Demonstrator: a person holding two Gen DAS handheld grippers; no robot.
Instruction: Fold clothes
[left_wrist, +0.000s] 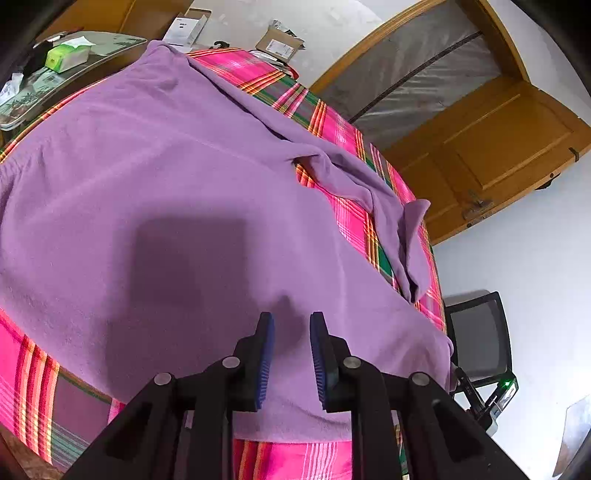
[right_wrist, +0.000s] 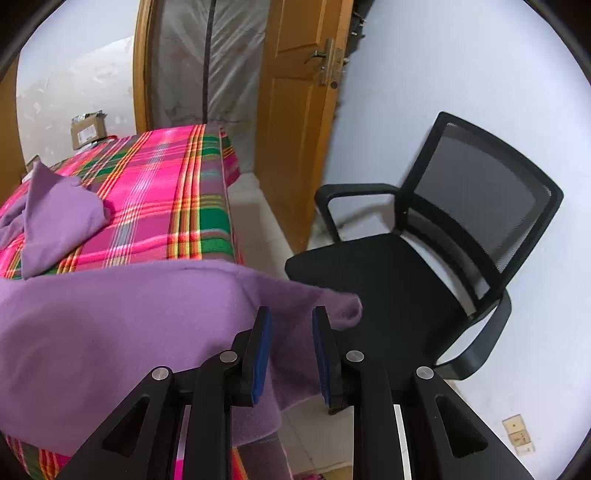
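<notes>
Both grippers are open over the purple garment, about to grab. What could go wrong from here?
1. The garment's corner overhangs the bed edge near the right gripper; a weak pinch may let it slide toward the floor.
2. The left gripper sits over flat cloth, so it may also catch the plaid blanket beneath.
3. The sleeve lies bunched; folding now may trap creases.

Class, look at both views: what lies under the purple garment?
Under the purple garment lies a pink plaid blanket, showing around its edges. The part beneath the garment is covered, so whether anything else lies there cannot be seen.
</notes>
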